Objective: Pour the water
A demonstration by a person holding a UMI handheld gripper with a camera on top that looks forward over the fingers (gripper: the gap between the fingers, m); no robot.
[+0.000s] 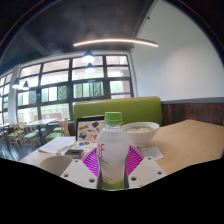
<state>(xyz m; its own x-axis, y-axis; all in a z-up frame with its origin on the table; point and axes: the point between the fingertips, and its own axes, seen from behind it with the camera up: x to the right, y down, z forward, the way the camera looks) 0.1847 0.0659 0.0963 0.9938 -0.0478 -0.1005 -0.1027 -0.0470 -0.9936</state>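
A clear plastic bottle (113,152) with a green cap and a white label with red letters stands upright between my fingers. My gripper (112,163) is shut on the bottle; both magenta pads (92,160) press on its sides. The bottle's base is hidden below the fingers. A white bowl (140,131) sits on the wooden table (190,140) just beyond the bottle, to its right. A second whitish bowl (55,165) lies left of my fingers.
A laptop (88,127) stands open behind the bottle on the left. White paper (55,146) lies beside it. A green bench back (125,108) runs behind the table. Large windows fill the far wall.
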